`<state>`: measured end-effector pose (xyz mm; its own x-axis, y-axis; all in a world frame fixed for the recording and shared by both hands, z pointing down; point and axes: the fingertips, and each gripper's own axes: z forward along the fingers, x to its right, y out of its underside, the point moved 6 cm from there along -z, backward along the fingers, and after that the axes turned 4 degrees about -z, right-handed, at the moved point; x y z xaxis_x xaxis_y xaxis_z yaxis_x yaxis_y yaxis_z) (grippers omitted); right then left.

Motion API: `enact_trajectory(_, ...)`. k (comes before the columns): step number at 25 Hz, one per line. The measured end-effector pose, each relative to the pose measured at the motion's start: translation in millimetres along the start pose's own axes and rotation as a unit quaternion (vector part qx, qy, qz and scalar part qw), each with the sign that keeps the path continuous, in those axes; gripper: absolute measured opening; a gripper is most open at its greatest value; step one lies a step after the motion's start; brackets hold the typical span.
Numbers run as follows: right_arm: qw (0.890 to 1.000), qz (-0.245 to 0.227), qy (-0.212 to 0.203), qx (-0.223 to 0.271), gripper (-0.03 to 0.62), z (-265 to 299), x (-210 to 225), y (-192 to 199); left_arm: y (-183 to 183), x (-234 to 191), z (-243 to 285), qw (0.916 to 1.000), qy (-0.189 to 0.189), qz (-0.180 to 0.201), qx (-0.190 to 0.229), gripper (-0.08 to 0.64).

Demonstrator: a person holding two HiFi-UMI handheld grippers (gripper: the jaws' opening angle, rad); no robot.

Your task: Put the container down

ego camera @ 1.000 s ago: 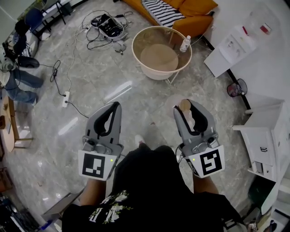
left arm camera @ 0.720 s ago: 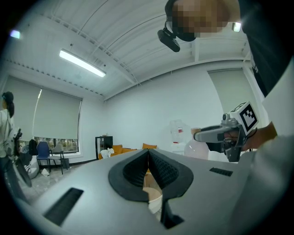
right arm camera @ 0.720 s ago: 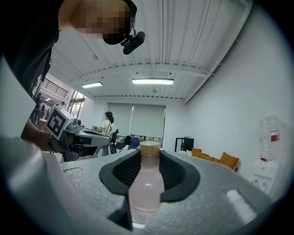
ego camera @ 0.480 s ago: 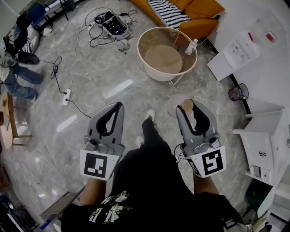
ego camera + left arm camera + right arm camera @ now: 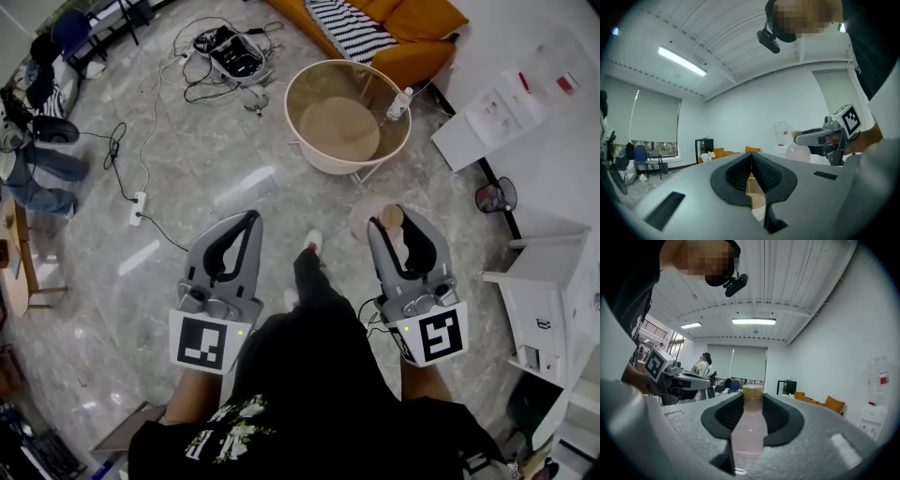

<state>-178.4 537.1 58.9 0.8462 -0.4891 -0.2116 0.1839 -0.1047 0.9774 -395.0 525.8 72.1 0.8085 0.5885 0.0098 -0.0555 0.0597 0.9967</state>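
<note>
The container is a pale pink translucent bottle (image 5: 750, 427) with a tan cap, standing upright between the pads of my right gripper (image 5: 752, 397), which is shut on it. From the head view the bottle (image 5: 389, 218) pokes out at the tip of the right gripper (image 5: 398, 220), held over the floor at waist height. My left gripper (image 5: 248, 220) is level with it on the left, its jaws shut with nothing between them. In the left gripper view the left gripper (image 5: 751, 157) has its pads touching, and the right gripper (image 5: 820, 137) with the bottle shows at the right.
A round table (image 5: 289, 98) with a raised rim stands ahead; a small clear bottle (image 5: 401, 101) sits at its right edge. Beyond are an orange sofa (image 5: 412, 33), a water dispenser (image 5: 502, 108), a white cabinet (image 5: 548, 281), a bin (image 5: 494, 198) and floor cables with a power strip (image 5: 138, 202).
The person has stepped forward, one leg now out in front, and the round table sits slightly nearer. Both grippers keep their pose; the right one still grips the bottle.
</note>
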Motion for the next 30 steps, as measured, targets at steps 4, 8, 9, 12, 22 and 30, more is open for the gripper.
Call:
enact_trajectory(4,1.0,-0.001,0.001,-0.007,0.118,26.8,17.4,6.9,2.9,-14.4,27.6,1.0,0.005,-0.002,-0.006,0.012)
enact_trajectory(8,1.0,0.0,-0.002,-0.015,0.118,59.6,37.9,13.2,3.0,-34.9,63.3,0.9999,0.008,-0.01,-0.01,0.014)
enact_trajectory(9,1.0,-0.001,-0.001,-0.015,0.118,67.5,43.5,13.9,2.7,-40.0,72.4,0.9998,0.01,-0.009,-0.011,0.014)
enact_trajectory(12,1.0,0.004,-0.002,-0.014,0.118,89.8,60.0,15.2,-1.7,-53.6,100.4,0.9999,0.013,-0.007,-0.008,0.014)
enact_trajectory(22,1.0,0.005,0.001,0.001,0.118,139.7,116.2,17.6,-18.9,-74.7,180.0,0.9995,0.028,0.005,-0.011,0.014)
enact_trajectory(30,1.0,0.004,0.012,0.0,0.118,160.2,157.0,23.1,-29.9,-83.8,234.4,0.999,0.043,-0.013,0.001,0.014)
